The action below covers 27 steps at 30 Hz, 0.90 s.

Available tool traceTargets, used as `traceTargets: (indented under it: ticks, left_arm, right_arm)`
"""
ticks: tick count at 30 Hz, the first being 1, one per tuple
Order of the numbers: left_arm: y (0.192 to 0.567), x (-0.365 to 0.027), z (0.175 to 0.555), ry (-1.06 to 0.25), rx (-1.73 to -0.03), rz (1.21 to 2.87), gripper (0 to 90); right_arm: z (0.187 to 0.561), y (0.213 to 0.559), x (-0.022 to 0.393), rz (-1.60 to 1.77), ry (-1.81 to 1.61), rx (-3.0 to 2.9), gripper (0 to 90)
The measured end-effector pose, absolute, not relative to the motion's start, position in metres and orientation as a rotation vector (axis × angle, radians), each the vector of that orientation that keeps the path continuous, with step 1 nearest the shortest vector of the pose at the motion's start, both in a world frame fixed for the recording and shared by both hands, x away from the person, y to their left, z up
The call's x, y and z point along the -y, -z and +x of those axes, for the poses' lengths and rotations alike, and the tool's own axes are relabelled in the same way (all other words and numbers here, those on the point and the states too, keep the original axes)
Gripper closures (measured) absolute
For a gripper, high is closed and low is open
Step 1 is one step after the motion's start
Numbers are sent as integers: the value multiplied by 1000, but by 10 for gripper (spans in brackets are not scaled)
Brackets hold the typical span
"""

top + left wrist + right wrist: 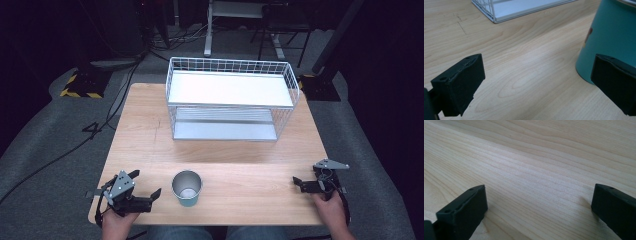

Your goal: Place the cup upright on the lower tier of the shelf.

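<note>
Teal cup [187, 188] upright near the front edge of the wooden bench [145, 135], open mouth up, metal-grey inside. Just left of it, left gripper [147, 191], jaws wide apart and empty, aimed toward the cup; in the left gripper view, cup wall [614, 40] close beside the right-hand jaw, not between the two. Far off at the bench's right front corner, right gripper [298, 183], jaws likewise spread, nothing between them but bare wood grain [536, 177]. Behind the cup, well apart, white wire rack [231, 97] with two shelves.
</note>
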<state>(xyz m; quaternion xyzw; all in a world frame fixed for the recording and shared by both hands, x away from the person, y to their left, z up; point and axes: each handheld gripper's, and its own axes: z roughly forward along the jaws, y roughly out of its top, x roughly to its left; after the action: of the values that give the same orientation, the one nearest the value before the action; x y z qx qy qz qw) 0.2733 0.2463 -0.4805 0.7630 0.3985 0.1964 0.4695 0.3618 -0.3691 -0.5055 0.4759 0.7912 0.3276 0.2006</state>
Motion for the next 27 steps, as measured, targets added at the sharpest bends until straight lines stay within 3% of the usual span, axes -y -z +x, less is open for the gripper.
traceTargets:
  ticks: [27]
  left_arm:
    - [476,-191,232,-408,-866,1890,4]
  right_arm:
    - [362,506,369,1330,-915,-2211,5]
